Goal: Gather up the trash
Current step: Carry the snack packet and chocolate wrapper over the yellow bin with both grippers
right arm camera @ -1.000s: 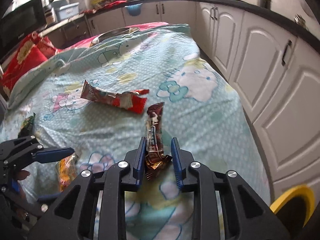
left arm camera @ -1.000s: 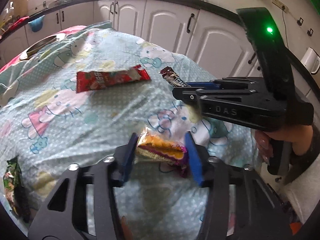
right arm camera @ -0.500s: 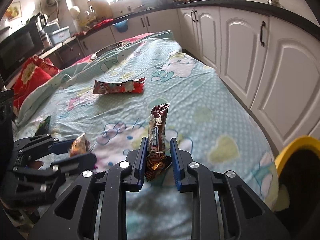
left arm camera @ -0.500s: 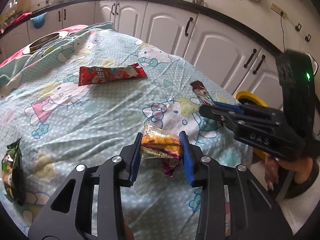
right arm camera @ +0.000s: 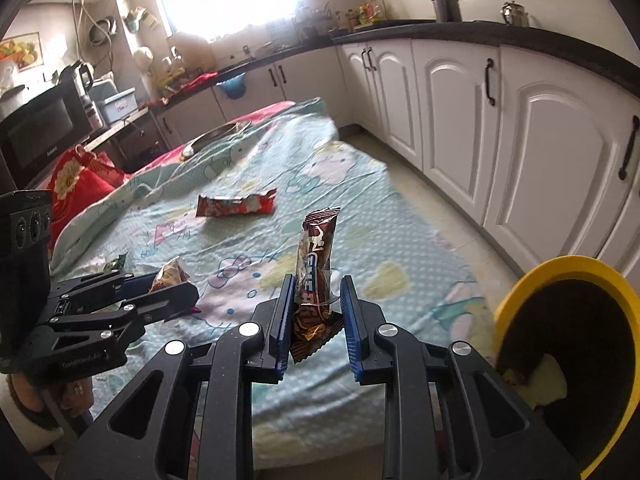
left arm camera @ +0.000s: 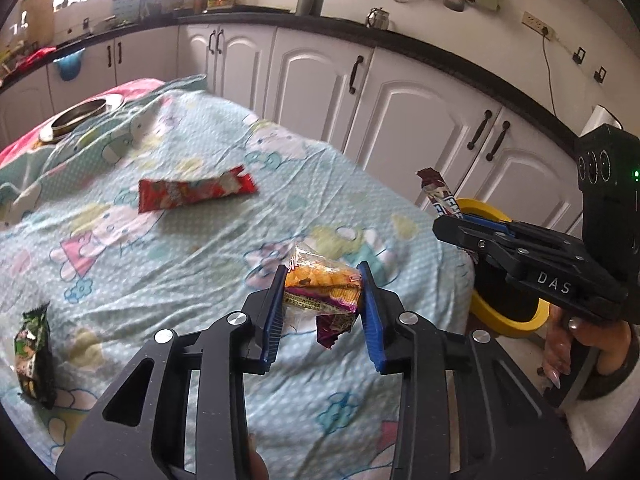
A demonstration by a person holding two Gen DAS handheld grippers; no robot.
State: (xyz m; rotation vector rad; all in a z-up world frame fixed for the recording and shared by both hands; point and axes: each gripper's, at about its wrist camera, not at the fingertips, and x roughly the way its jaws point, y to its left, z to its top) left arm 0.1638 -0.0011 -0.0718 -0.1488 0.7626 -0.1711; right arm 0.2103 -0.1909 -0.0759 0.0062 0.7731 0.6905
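Observation:
My left gripper (left arm camera: 322, 280) is shut on an orange and purple snack packet (left arm camera: 322, 286), held above the patterned bedsheet (left arm camera: 160, 272). My right gripper (right arm camera: 315, 292) is shut on a brown candy bar wrapper (right arm camera: 316, 256) that stands upright between the fingers; it also shows in the left wrist view (left arm camera: 438, 196). A yellow-rimmed bin (right arm camera: 560, 276) with a dark inside sits on the floor at the right, also in the left wrist view (left arm camera: 486, 210). A red wrapper (left arm camera: 192, 192) and a green packet (left arm camera: 32, 354) lie on the sheet.
White cabinets (right arm camera: 520, 128) with dark handles line the right side, with a strip of floor (right arm camera: 420, 192) between them and the bed. A metal bowl (left arm camera: 80, 116) sits at the far end of the sheet. A red cushion (right arm camera: 80, 184) lies at the left.
Both grippers have lifted their wrappers off the sheet and moved right toward the bed's edge. The yellow bin has come further into view.

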